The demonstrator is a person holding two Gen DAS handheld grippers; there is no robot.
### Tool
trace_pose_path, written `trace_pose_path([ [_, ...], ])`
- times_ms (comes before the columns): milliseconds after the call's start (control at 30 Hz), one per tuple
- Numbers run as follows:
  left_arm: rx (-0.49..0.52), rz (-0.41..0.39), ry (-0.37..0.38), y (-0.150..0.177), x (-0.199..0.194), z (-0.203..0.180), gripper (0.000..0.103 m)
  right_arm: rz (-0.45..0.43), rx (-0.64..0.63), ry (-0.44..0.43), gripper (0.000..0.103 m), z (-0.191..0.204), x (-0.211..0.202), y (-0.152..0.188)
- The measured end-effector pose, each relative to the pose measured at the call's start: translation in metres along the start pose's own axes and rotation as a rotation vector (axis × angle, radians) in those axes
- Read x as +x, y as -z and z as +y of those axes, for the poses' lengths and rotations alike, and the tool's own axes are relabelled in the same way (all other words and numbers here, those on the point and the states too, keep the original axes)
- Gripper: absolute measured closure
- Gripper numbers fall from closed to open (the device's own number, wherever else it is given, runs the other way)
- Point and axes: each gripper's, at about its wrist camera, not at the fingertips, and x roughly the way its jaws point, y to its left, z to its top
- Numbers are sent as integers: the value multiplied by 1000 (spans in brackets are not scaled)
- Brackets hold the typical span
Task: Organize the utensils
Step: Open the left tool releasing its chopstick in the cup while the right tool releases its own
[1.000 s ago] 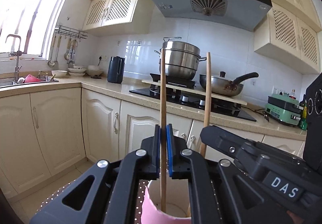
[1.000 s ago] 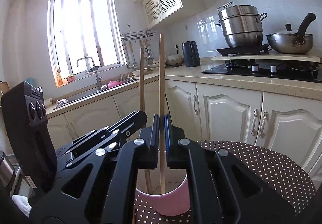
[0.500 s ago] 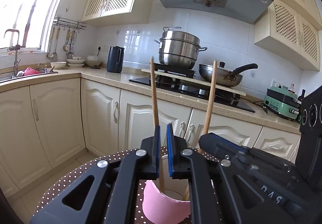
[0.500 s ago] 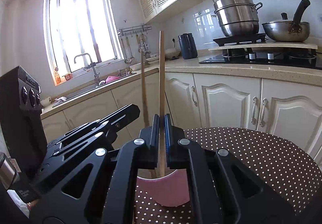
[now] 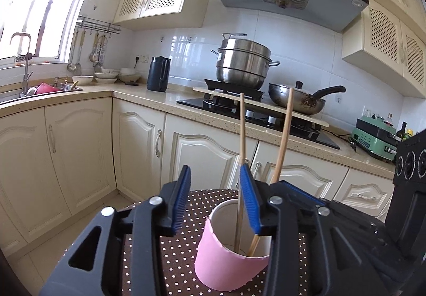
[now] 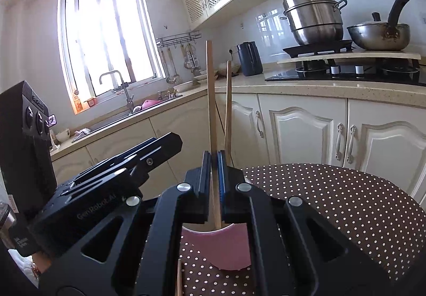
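One of two deliveries done, judged by the lie of things. Spread the left gripper (image 5: 215, 176) wide, blue ribbed pads well apart, after clamping half a second earlier on the first chopstick (image 5: 241, 136), a slim, pale, round wooden stick. Left that first chopstick free, standing inside the pink paper cup (image 5: 221, 264), tilted a little, close beside the inner face of the right-hand pad. Kept the right gripper (image 6: 214, 163) pinched narrow on the second chopstick (image 6: 210, 96), a square-topped wooden stick of the same pale colour, lower end already down inside the cup. Meant, for the task: one utensil stowed, one yet to be let go. Judged the next move a plain opening of the right gripper, then a backing-off of both without knocking the cup.

Found the cup standing on the table (image 6: 346, 202), a round top under brown cloth with white polka dots, set back from the far edge. Noted the cup as thin-walled and cylindrical, white inside, matte pink outside, with a ragged torn notch in the rim; probably light and easily tipped by such long sticks. Noted the sticks as smooth, stiff and straight. Spotted a third wooden stick (image 6: 179, 277) flat on the cloth at the near edge, mostly hidden by the gripper body.
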Motion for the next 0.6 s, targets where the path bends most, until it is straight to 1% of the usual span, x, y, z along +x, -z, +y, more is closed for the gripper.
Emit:
trace_pose_path([
  [133,-14,-7,-16,-3,-4,6,58,5,-3,-1,96,1,1,0],
  [200,-25,5,-20,-3,-5,9,56,7,-1,10,96,0,1,1],
  [300,-24,6,-40,-3,-10,11,54,15,33,22,96,-4,0,2],
  [333,-25,8,-43,-2,-12,12,52,20,45,23,95,-6,-1,1],
  [367,-25,15,-50,-2,-15,13,50,28,56,36,86,-7,-2,0],
  [400,-25,19,-56,-2,-18,14,50,26,63,45,66,-7,-4,0],
  [467,-26,23,-79,-3,-25,15,49,-1,67,52,34,-6,-11,-2],
  [533,-33,30,-106,-4,-31,16,49,-7,57,45,34,-4,-18,-5],
  [600,-58,37,-114,-7,-41,18,49,-13,56,44,34,-1,-24,-9],
])
